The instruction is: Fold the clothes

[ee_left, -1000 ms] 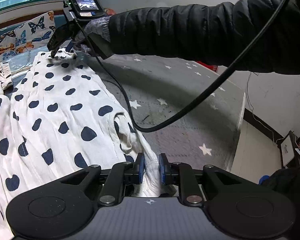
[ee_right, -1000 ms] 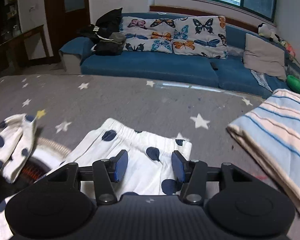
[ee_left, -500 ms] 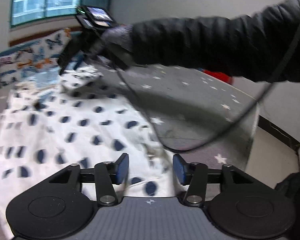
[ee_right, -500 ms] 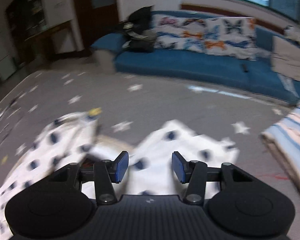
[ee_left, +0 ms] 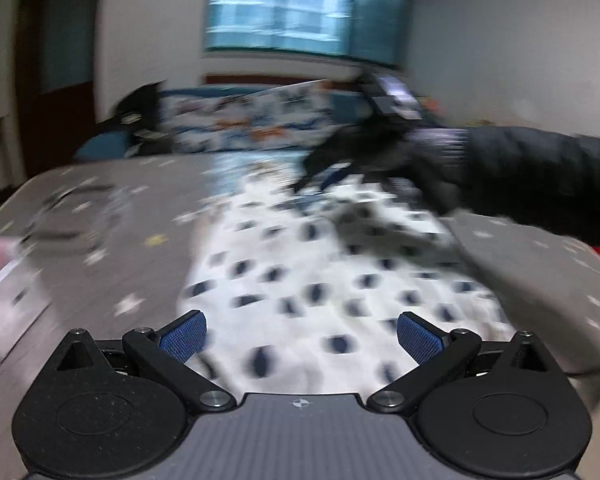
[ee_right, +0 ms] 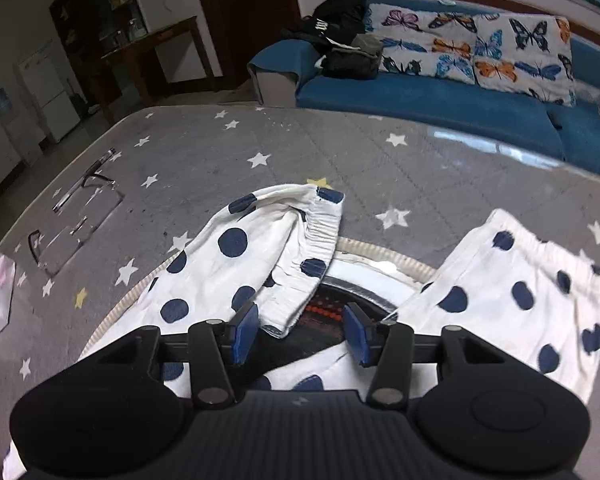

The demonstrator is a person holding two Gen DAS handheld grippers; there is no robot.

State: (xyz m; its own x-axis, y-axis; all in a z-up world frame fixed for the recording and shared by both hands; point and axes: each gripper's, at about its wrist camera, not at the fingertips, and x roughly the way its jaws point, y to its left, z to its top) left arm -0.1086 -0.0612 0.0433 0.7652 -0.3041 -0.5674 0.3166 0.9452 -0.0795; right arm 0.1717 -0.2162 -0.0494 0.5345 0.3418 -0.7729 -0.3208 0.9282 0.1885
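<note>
Left wrist: our left claw (ee_left: 300,334) gapes empty over blurred polka-dot garment (ee_left: 332,280) on starry surface (ee_left: 120,216) | Right wrist: our right claw (ee_right: 300,330) open, empty, garment's two ends (ee_right: 260,248) spread just beyond.

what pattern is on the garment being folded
White with dark navy polka dots on the garment, clearest in the right wrist view.

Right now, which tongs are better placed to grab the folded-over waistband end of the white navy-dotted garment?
Probably right: the right tongs are open just short of the folded-over waistband end; the left tongs hover open over flat cloth.
</note>
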